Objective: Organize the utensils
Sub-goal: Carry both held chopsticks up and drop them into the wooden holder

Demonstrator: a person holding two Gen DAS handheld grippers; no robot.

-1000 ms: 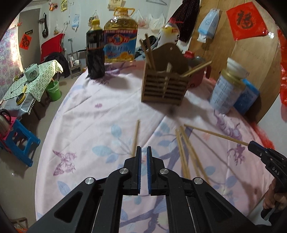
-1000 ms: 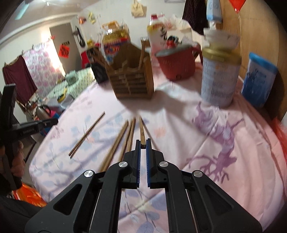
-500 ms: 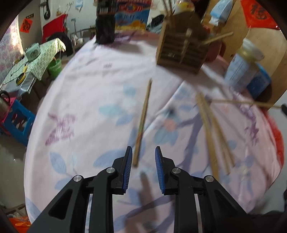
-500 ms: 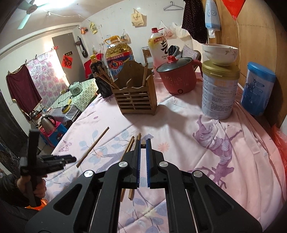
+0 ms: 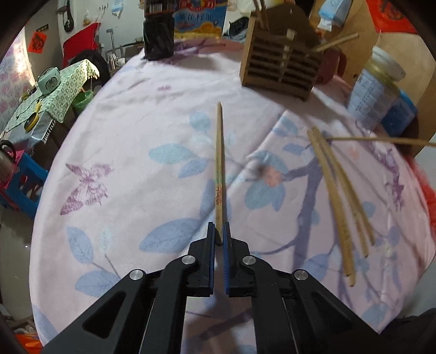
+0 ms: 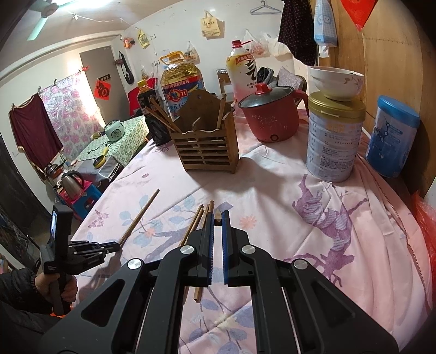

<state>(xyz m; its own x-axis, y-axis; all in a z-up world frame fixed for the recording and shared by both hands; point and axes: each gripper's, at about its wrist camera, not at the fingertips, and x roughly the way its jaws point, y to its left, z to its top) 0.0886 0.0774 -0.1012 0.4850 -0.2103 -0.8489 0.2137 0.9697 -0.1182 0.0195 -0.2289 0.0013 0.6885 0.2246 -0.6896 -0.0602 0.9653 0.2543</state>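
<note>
Near the tabletop's (image 5: 130, 130) front edge, left hand-held gripper (image 5: 218, 231) pinched on the near end of a single chopstick (image 5: 219, 163) pointing toward the wooden utensil holder (image 5: 280, 68) at the far edge. Right hand-held gripper (image 6: 217, 217) nearly pressed together, gripping a chopstick tip (image 6: 217, 217). Just left of it, loose chopsticks (image 6: 196, 226) lying on the cloth.

The room has white walls (image 6: 169, 35) and a curved wooden panel (image 6: 387, 60) at the right. A grey door (image 6: 102, 68) carries a red paper square (image 6: 103, 88). Beside it, a floral curtain (image 6: 69, 109) and a dark red cloth (image 6: 32, 130) hang on a line. A ceiling fan (image 6: 43, 13) sits at upper left. A low side table with a green patterned cover (image 6: 125, 141) stands beyond the bench. A blue stool (image 5: 23, 185) rests on the grey floor (image 5: 13, 237).
</note>
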